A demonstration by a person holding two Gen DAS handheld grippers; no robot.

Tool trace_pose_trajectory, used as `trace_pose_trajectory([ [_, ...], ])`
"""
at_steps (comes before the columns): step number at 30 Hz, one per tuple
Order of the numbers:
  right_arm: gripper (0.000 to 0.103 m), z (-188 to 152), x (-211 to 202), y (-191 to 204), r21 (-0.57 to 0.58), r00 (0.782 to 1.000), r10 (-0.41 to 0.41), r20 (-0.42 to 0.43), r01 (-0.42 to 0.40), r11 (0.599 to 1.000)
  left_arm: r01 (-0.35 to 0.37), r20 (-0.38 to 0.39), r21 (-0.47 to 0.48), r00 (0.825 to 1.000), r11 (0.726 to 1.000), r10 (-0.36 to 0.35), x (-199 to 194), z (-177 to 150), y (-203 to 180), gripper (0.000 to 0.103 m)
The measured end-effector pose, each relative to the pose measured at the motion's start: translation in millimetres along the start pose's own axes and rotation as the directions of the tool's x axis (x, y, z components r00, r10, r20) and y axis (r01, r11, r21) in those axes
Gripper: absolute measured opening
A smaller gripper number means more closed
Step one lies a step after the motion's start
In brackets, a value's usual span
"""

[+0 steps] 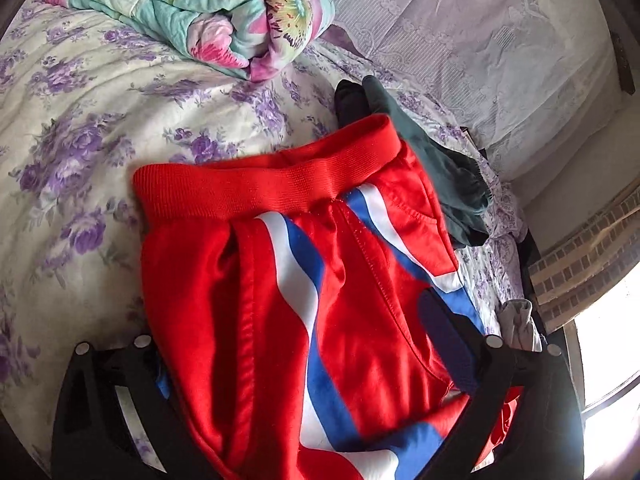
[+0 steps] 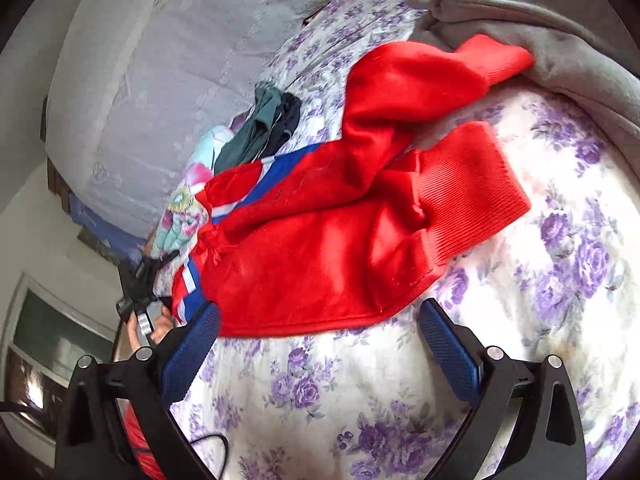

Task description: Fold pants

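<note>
Centrally, the red track pants (image 1: 248,280) are spread on the bed's purple-flowered sheet (image 1: 80,120), with the ribbed waistband (image 1: 260,184) at the far end of the left wrist view and the two ribbed cuffs (image 2: 476,196) toward the far right of the right wrist view. The left claw (image 1: 288,344) is seen wide apart, straddling the white-and-blue striped fabric; whether the pads press on it cannot be told. The right claw (image 2: 320,320) is held open over bare sheet, just near of the pants. A folded floral quilt (image 1: 192,12) and a dark green garment (image 1: 440,168) lie farther off.
</note>
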State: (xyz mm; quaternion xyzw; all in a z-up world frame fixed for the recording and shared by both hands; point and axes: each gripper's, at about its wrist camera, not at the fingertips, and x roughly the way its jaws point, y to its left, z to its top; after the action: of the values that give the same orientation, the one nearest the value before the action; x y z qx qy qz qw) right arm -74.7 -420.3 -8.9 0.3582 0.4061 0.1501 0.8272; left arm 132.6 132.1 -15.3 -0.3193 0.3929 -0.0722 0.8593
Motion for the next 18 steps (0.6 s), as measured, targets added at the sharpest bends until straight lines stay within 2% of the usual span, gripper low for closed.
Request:
trace_pose_trajectory([
  [2, 0.099, 7.0, -4.1, -11.7, 0.094, 0.998, 0.039, 0.038, -0.043, 0.995, -0.038, 0.001, -0.001, 0.999, 0.999, 0.038, -3.4, -3.5, 2.9, 0.039],
  [4, 0.099, 16.9, -3.5, -17.9, 0.154, 0.996, 0.041, 0.074, -0.053, 0.987, -0.005, -0.02, -0.046, 1.0, 0.999, 0.004, -2.3, -4.5, 12.8, 0.018],
  [6, 0.099, 27.3, 2.3, -22.5, 0.182, 0.995, 0.036, 0.093, -0.053, 0.982, 0.037, -0.008, -0.088, 0.999, 0.995, -0.038, -6.9, -4.8, 20.2, 0.014],
  [9, 0.092, 37.3, 9.7, -25.7, 0.193, 0.993, 0.013, 0.114, -0.035, 0.981, 0.047, 0.039, -0.067, 0.998, 0.997, -0.044, -21.9, -8.6, 17.9, 0.011],
  [10, 0.081, 39.6, 13.3, -24.6, 0.173, 0.994, -0.003, 0.113, -0.017, 0.985, 0.038, 0.057, -0.045, 0.998, 0.998, -0.036, -28.0, -11.2, 14.2, 0.011],
  [11, 0.061, 40.9, 18.5, -23.6, 0.149, 0.994, -0.02, 0.106, 0.004, 0.989, 0.024, 0.076, -0.024, 0.997, 0.999, -0.022, -34.1, -14.8, 9.9, 0.01],
  [12, 0.048, 42.3, 26.0, -23.7, 0.133, 0.994, -0.029, 0.104, 0.014, 0.991, 0.008, 0.099, -0.01, 0.995, 1.0, -0.007, -42.2, -19.0, 6.7, 0.01],
  [13, 0.021, 44.0, 33.0, -26.9, 0.132, 0.996, -0.023, 0.084, 0.011, 0.991, 0.001, 0.129, -0.004, 0.992, 1.0, 0.0, -56.0, -25.7, 5.6, 0.009],
  [16, 0.019, 55.0, 30.0, -42.9, 0.19, 0.997, 0.056, 0.051, -0.065, 0.98, 0.01, 0.215, -0.02, 0.977, 1.0, -0.005, -109.8, -54.8, 13.2, 0.009],
  [18, 0.018, 63.6, 16.6, -35.4, 0.131, 0.996, 0.07, 0.056, -0.077, 0.988, 0.005, 0.254, -0.035, 0.967, 0.999, 0.004, -148.8, -82.7, 24.3, 0.009],
])
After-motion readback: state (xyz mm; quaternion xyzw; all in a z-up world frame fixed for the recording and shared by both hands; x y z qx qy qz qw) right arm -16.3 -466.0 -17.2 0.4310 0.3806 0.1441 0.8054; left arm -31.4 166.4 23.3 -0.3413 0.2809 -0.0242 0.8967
